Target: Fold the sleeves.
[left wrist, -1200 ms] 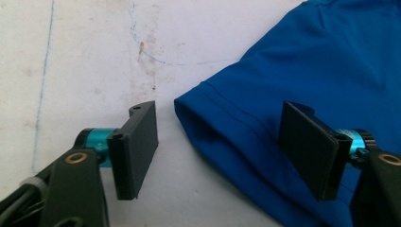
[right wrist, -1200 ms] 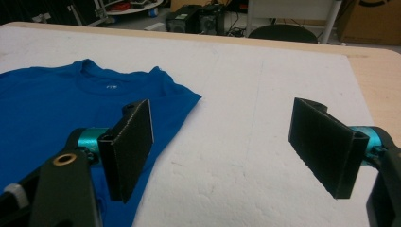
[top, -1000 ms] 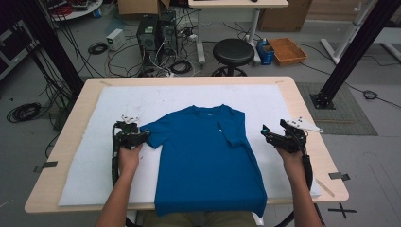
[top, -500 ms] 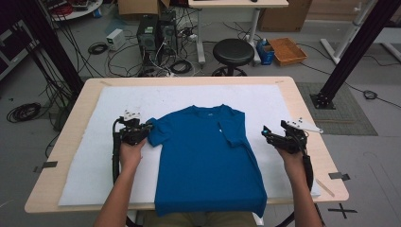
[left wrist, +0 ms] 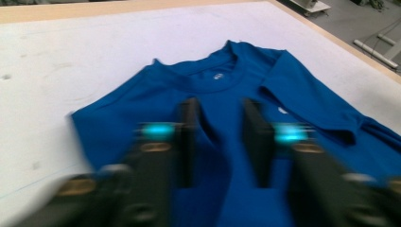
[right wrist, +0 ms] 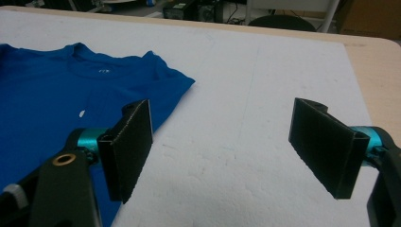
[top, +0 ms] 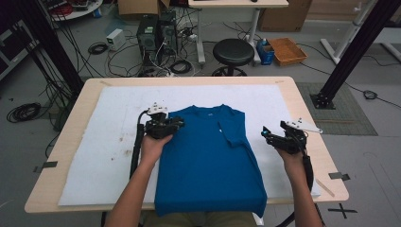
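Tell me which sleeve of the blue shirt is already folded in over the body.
The sleeve on the right tool's side: it lies folded inward across the blue shirt's chest. The sleeve by the left tool is not folded across the chest.

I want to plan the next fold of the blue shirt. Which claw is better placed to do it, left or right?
Probably the left claw: it is already over the blue shirt at the unfolded left shoulder. The right claw is wide open beside the shirt, over the white mat, and that sleeve is already folded in.

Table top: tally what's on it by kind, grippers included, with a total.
Blue T-shirt: 1
White mat: 1
Grippers: 2, the left gripper over the shirt and the right gripper over the mat, jaws wide apart
Total: 4
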